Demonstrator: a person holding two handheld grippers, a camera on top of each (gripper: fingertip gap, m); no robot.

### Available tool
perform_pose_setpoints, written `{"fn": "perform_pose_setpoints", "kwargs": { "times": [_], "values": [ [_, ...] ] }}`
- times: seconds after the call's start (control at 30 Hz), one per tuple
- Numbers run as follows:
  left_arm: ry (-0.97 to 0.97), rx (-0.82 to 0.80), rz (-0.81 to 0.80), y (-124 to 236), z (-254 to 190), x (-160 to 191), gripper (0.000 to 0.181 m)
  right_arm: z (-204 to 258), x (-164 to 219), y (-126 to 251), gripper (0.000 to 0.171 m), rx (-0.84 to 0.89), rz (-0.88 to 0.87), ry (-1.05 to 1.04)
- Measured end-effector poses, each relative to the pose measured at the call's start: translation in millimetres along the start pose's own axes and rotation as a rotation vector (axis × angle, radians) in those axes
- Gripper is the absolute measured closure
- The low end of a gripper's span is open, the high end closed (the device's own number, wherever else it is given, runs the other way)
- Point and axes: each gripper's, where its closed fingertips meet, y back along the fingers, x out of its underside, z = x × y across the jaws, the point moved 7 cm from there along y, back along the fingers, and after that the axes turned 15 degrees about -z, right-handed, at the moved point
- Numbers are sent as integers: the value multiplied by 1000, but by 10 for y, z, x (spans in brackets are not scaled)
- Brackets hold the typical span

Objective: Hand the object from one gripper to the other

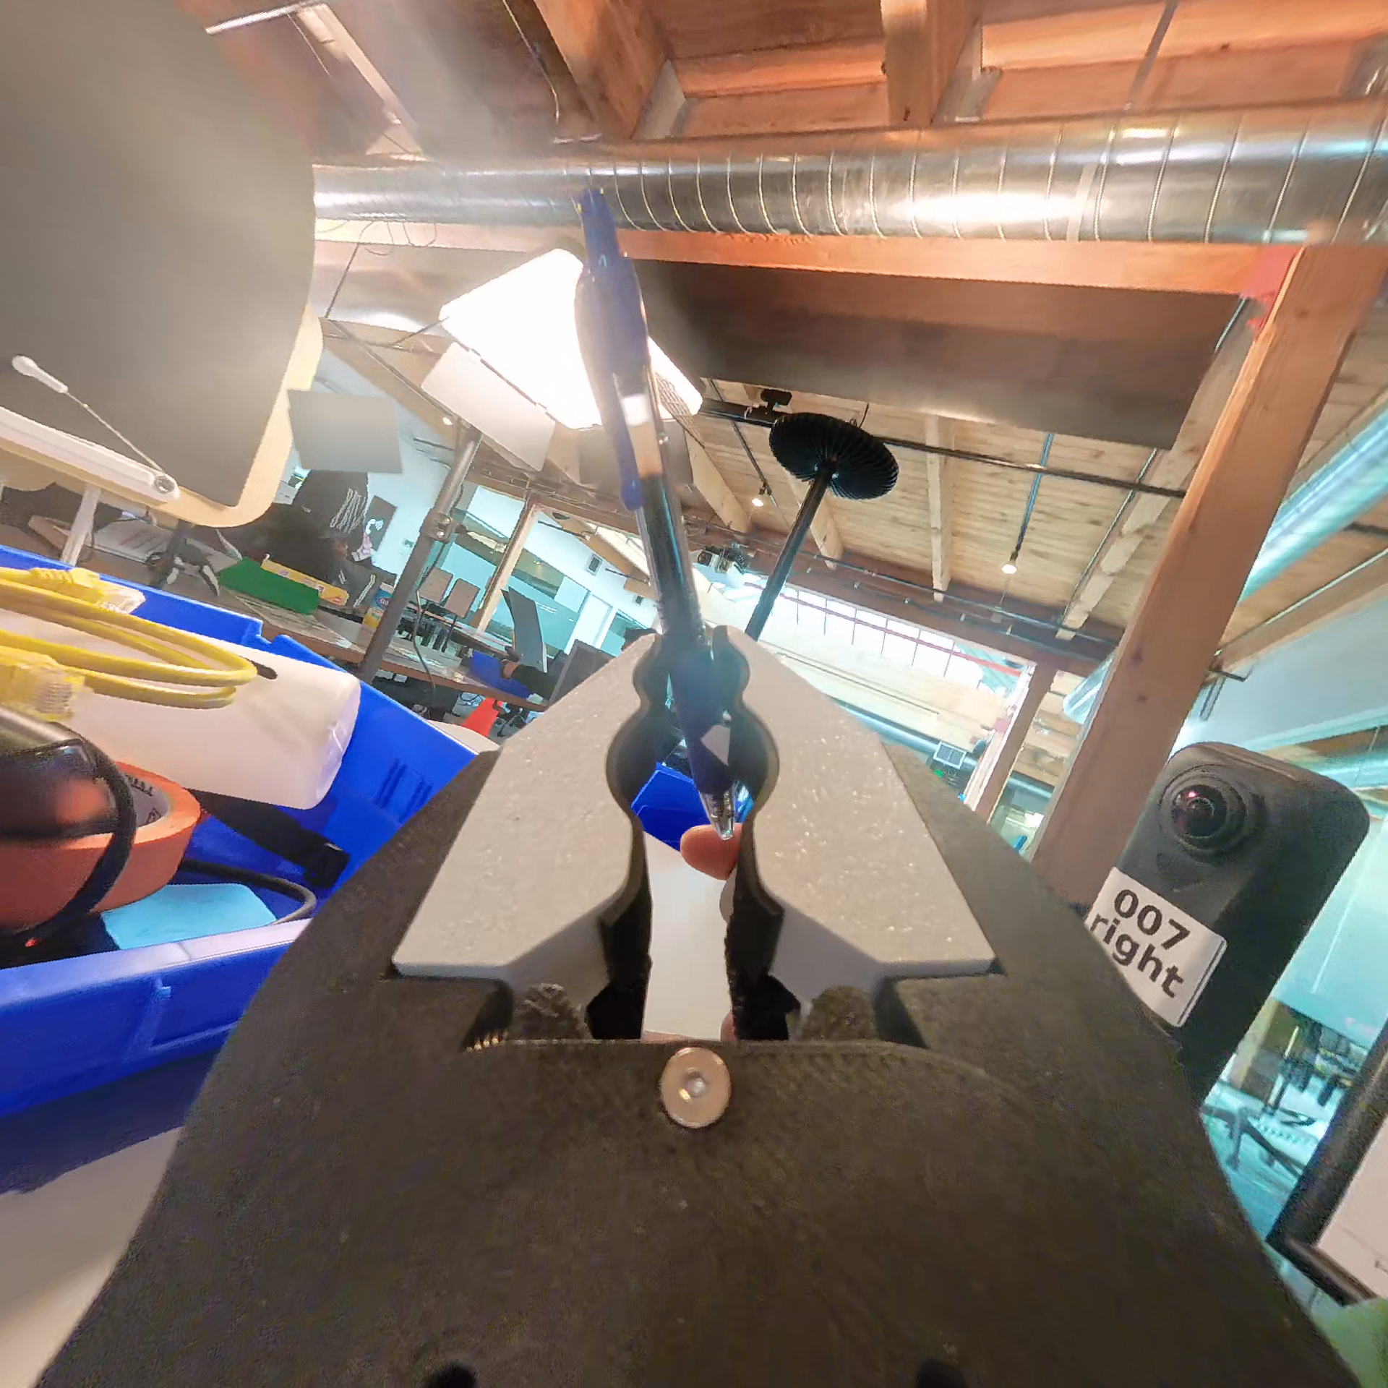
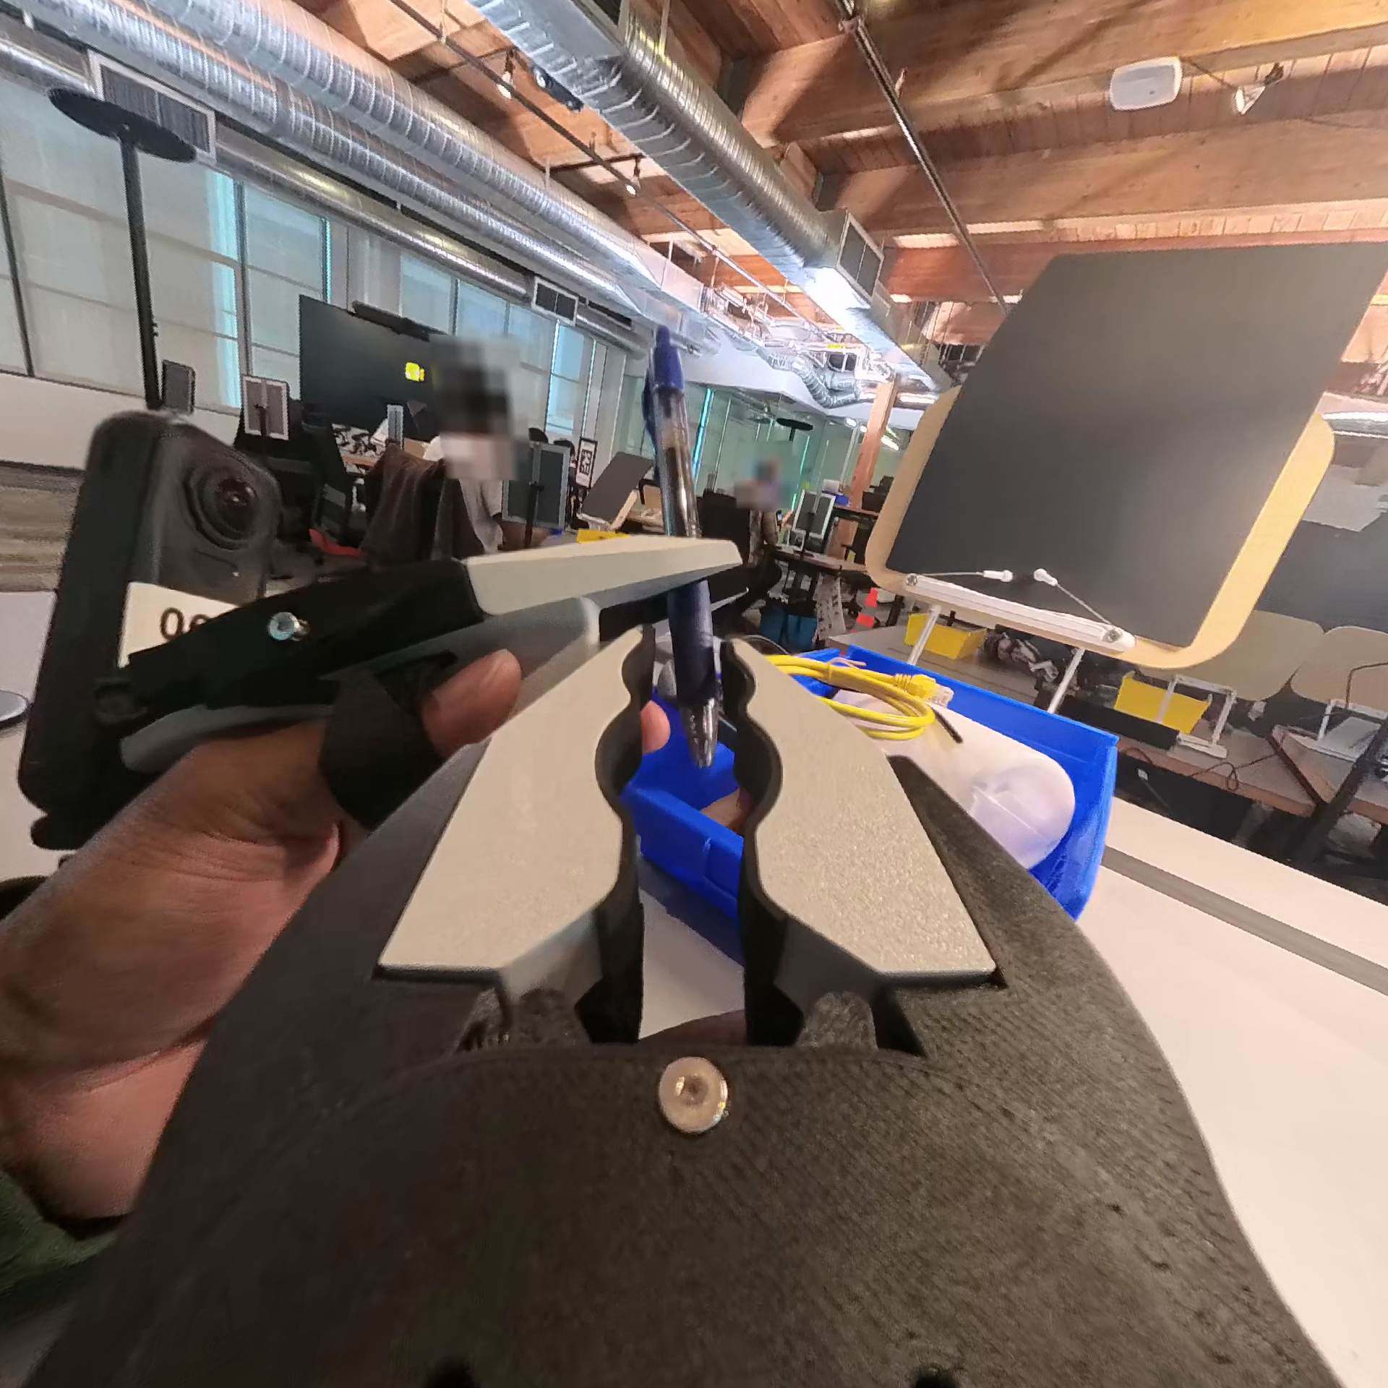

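We keep the blue retractable plastic pen (image 1: 680,608) upright in the clenched left gripper (image 1: 687,653) so the unclenched right gripper (image 2: 683,661) straddles its grip below.

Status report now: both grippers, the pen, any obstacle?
Left gripper shut on blue pen. Right gripper open around its lower barrel, not clamped. Pen near upright, tip down. Nothing between them.
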Motion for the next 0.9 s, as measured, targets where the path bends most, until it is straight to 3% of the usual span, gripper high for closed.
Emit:
{"fn": "perform_pose_setpoints", "kwargs": {
  "times": [0.27,0.43,0.9],
  "values": [
    [49,25,-11,-10,-2,2,169,-21,54,-3,159,27,60,16],
    [61,28,50,-51,-28,100,159,-89,33,12,160,75,45,27],
    [123,-1,87,-48,-1,181,167,-110,38,25,160,74,23,61]
  ]
}}
